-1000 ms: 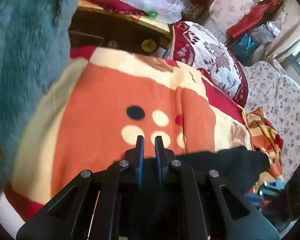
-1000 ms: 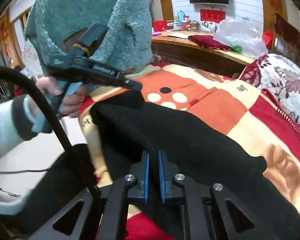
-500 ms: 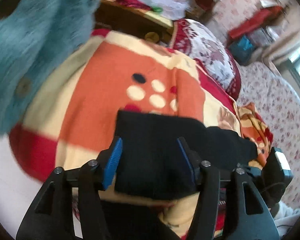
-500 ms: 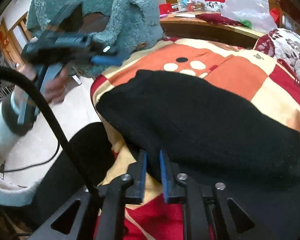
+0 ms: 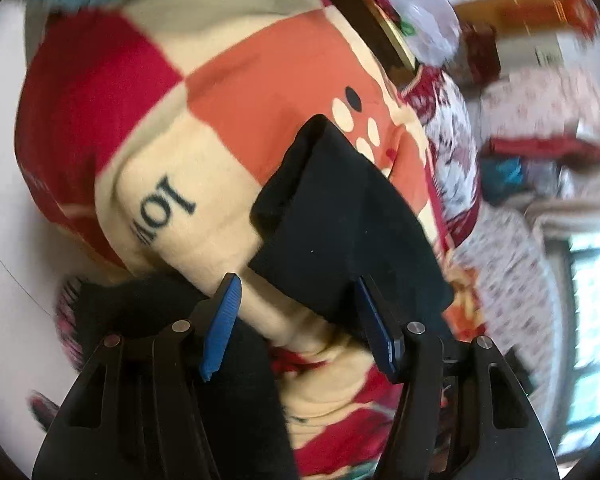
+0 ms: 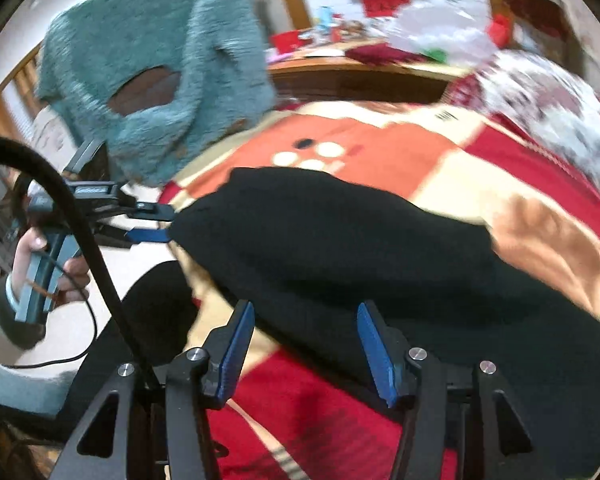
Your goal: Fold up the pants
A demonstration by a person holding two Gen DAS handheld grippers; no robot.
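The black pants [image 6: 340,248] lie folded over on a blanket [image 6: 380,148] of red, orange and cream patches. My right gripper [image 6: 306,344] hangs just before their near edge. Its jaws are opening and the blue pads [image 6: 236,352] stand clear of the cloth. In the left wrist view the pants [image 5: 340,220] run up and away from my left gripper [image 5: 298,312], which is open; their near end reaches between its pads without being pressed. From the right wrist view, that left gripper [image 6: 152,222] sits at the fold's left corner, held by a hand [image 6: 36,264].
A teal fluffy garment [image 6: 160,60] hangs behind the blanket's left end. A wooden table [image 6: 340,68] with a plastic bag [image 6: 440,36] stands at the back, and a floral quilt [image 6: 548,108] lies to the right. A black cable [image 6: 84,232] crosses the left foreground.
Both grippers were shut on the black pants and have let go, jaws now wide. The pants settled folded on the blanket. The left gripper rolled and drew back to the fold's corner.
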